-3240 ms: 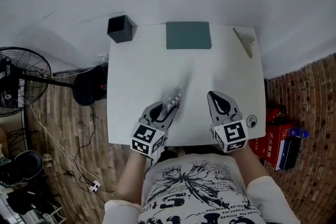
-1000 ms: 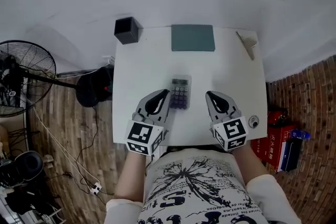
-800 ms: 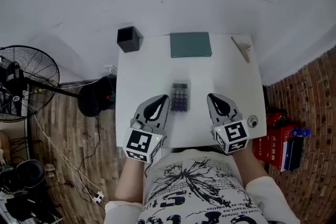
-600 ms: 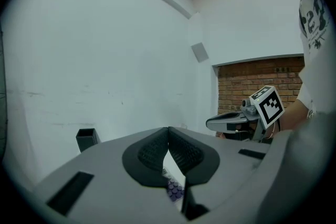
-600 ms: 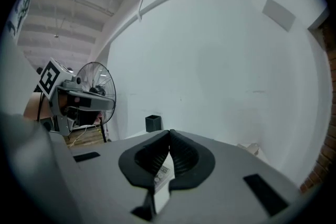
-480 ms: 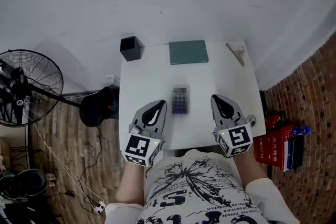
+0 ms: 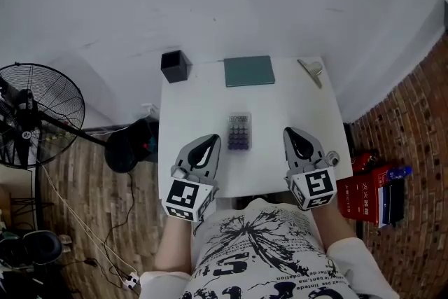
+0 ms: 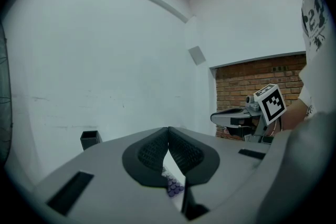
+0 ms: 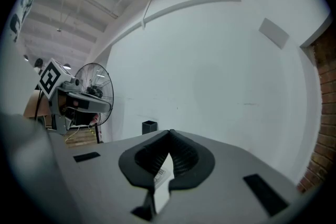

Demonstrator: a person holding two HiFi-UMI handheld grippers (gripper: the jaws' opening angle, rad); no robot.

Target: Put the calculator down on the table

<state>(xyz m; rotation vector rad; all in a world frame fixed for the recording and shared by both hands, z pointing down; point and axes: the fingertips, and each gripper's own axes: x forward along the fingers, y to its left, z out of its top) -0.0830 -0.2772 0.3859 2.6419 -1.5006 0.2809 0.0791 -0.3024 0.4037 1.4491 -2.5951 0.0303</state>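
The calculator (image 7: 239, 131) lies flat on the white table (image 7: 192, 108), keys up, between the two grippers and touched by neither. My left gripper (image 7: 212, 139) hovers just left of it, jaws shut and empty. My right gripper (image 7: 289, 131) hovers to its right near the table's front right, also shut and empty. In the left gripper view the pads meet at the tips of the left gripper (image 8: 168, 129), and the calculator's purple keys (image 8: 173, 187) show through the gap below them. In the right gripper view the right gripper (image 9: 169, 133) has its tips touching.
A teal notebook (image 7: 248, 71) lies at the table's far edge, with a black box (image 7: 174, 66) at the far left corner and a metal clip (image 7: 311, 71) at the far right. A small round thing (image 7: 331, 159) sits by the right edge. A fan (image 7: 35, 115) stands on the floor to the left, and red boxes (image 7: 360, 192) lie to the right.
The calculator, held tilted in the left gripper at first, now lies flat on the table. Both grippers have pulled back toward the person and risen; the table looks smaller.
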